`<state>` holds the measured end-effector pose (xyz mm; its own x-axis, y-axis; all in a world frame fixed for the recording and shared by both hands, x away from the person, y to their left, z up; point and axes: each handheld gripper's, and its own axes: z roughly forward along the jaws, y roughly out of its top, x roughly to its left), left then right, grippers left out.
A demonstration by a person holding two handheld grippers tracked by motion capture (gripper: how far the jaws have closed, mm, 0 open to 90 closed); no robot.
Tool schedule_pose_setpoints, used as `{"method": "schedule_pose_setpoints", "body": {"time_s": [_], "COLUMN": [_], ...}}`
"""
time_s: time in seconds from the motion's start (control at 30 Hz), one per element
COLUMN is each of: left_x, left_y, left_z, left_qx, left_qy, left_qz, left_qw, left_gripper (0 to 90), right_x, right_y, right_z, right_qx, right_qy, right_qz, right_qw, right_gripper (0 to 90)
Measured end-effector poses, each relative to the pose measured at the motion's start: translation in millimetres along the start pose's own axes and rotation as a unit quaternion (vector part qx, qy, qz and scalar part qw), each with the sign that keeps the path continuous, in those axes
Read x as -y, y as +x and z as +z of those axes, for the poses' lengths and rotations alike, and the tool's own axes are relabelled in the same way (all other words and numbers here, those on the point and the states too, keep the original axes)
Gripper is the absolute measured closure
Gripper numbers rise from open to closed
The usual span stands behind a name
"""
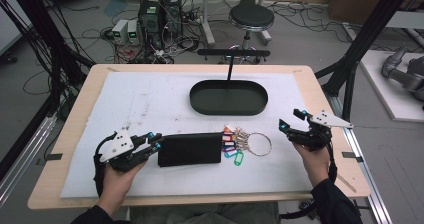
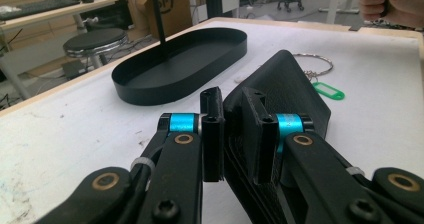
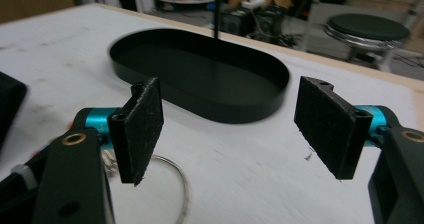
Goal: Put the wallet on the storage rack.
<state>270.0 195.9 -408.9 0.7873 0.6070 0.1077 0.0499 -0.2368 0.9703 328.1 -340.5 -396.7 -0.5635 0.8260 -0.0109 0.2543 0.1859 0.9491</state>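
Pinching the near end of the black pouch [image 1: 190, 149], the left hand-held gripper [image 1: 153, 145] sits at the lower left of the high view, its pads closed on the pouch's edge as the left gripper view shows. The pouch lies flat on the white counter [image 1: 140, 104], low in the centre of the frame, with the bunch of coloured key tags [image 1: 231, 145] and its metal ring [image 1: 259, 144] touching or just beside its right end. The right hand-held gripper [image 1: 290, 128] hovers at the right of the frame with its jaws spread wide and nothing between them, near the ring.

The grip is taken only at one end, so if the pouch is lifted it may well sag, swing or slip free. Dragging it could also catch the tags and pull the ring along. The black oval tray [image 1: 229, 98] with its upright post [image 1: 230, 66] stands above centre; a swinging pouch might knock the post or land on the rim. The right one could pinch short and miss the thin ring.
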Motion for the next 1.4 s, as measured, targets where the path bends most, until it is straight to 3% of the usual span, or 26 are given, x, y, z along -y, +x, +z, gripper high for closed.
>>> {"method": "schedule_pose_setpoints", "body": {"time_s": [0.03, 0.07, 0.1, 0.13, 0.3, 0.4, 0.53, 0.6, 0.63, 0.8, 0.9, 0.93, 0.97, 1.17, 1.2, 1.23, 1.27, 1.3, 1.33, 1.4], "left_x": [0.3, 0.3, 0.4, 0.2, 0.8, 1.8, 2.4, 2.4, 2.4, 2.5, 3.1, 3.1, 3.2, 3.6, 3.6, 3.8, 4.1, 5.1, 5.8, 7.4], "left_y": [-0.3, -0.3, -0.4, -0.9, -1.2, -0.5, 0.3, 0.4, 0.3, -0.1, -0.1, -0.1, -0.5, -0.9, -0.9, -0.9, -0.9, -0.1, 0.5, 1.6], "left_z": [-0.7, -0.7, -1.2, -1.8, -2.7, -3.1, -2.6, -2.5, -2.5, -3.4, -4.5, -4.5, -4.9, -6.3, -6.3, -6.3, -6.3, -6.7, -7.0, -6.8], "left_qx": [0.003, 0.003, 0.004, 0.007, 0.009, 0.012, 0.013, 0.013, 0.013, 0.016, 0.020, 0.020, 0.022, 0.029, 0.029, 0.030, 0.029, 0.029, 0.029, 0.027], "left_qy": [-0.004, -0.004, -0.005, -0.007, -0.008, -0.009, -0.010, -0.010, -0.011, -0.013, -0.017, -0.017, -0.019, -0.025, -0.025, -0.025, -0.025, -0.022, -0.019, -0.014], "left_qz": [0.003, 0.003, 0.005, 0.010, 0.013, 0.013, 0.013, 0.013, 0.013, 0.018, 0.020, 0.020, 0.021, 0.023, 0.023, 0.023, 0.020, 0.019, 0.017, 0.011], "left_qw": [1.0000, 1.0000, 1.0000, 0.9999, 0.9998, 0.9998, 0.9998, 0.9998, 0.9998, 0.9996, 0.9995, 0.9995, 0.9994, 0.9990, 0.9990, 0.9990, 0.9991, 0.9991, 0.9992, 0.9995], "left_gripper": [79.4, 79.4, 79.4, 79.4, 79.4, 79.3, 79.3, 79.3, 79.3, 79.2, 79.2, 79.2, 79.2, 79.0, 79.0, 79.0, 78.8, 78.5, 78.3, 77.2], "right_x": [-2.9, -4.8, -4.8, -7.0, -12.8, -15.3, -14.7, -15.1, -15.1, -18.3, -16.6, -16.6, -15.2, -10.8, -10.5, -10.5, -10.3, -10.8, -11.4, -13.0], "right_y": [7.0, 10.7, 10.7, 18.2, 39.5, 52.3, 72.7, 79.2, 79.2, 89.7, 95.2, 95.2, 98.8, 110.8, 113.0, 113.0, 114.7, 118.4, 117.5, 112.9], "right_z": [4.7, 8.2, 8.2, 15.1, 35.9, 47.7, 70.0, 78.9, 78.9, 95.4, 105.1, 105.1, 110.9, 126.2, 126.8, 126.8, 126.6, 125.0, 124.2, 121.9], "right_qx": [-0.029, -0.043, -0.043, -0.071, -0.132, -0.175, -0.226, -0.242, -0.242, -0.281, -0.299, -0.299, -0.309, -0.334, -0.340, -0.340, -0.345, -0.349, -0.353, -0.371], "right_qy": [-0.007, -0.007, -0.007, -0.011, 0.001, 0.008, 0.047, 0.058, 0.058, 0.063, 0.087, 0.087, 0.098, 0.139, 0.145, 0.145, 0.149, 0.148, 0.146, 0.142], "right_qz": [-0.001, -0.002, -0.002, -0.004, -0.014, -0.023, -0.040, -0.048, -0.048, -0.039, -0.042, -0.042, -0.042, -0.043, -0.047, -0.047, -0.049, -0.070, -0.072, -0.064], "right_qw": [0.9996, 0.9990, 0.9990, 0.9974, 0.9911, 0.9843, 0.9721, 0.9673, 0.9673, 0.9569, 0.9493, 0.9493, 0.9452, 0.9313, 0.9281, 0.9281, 0.9254, 0.9225, 0.9215, 0.9153], "right_gripper": [28.0, 28.0, 28.0, 28.0, 27.9, 28.0, 30.3, 35.1, 35.1, 37.0, 37.1, 37.1, 37.1, 36.0, 39.7, 39.7, 47.3, 51.7, 55.4, 64.2]}}
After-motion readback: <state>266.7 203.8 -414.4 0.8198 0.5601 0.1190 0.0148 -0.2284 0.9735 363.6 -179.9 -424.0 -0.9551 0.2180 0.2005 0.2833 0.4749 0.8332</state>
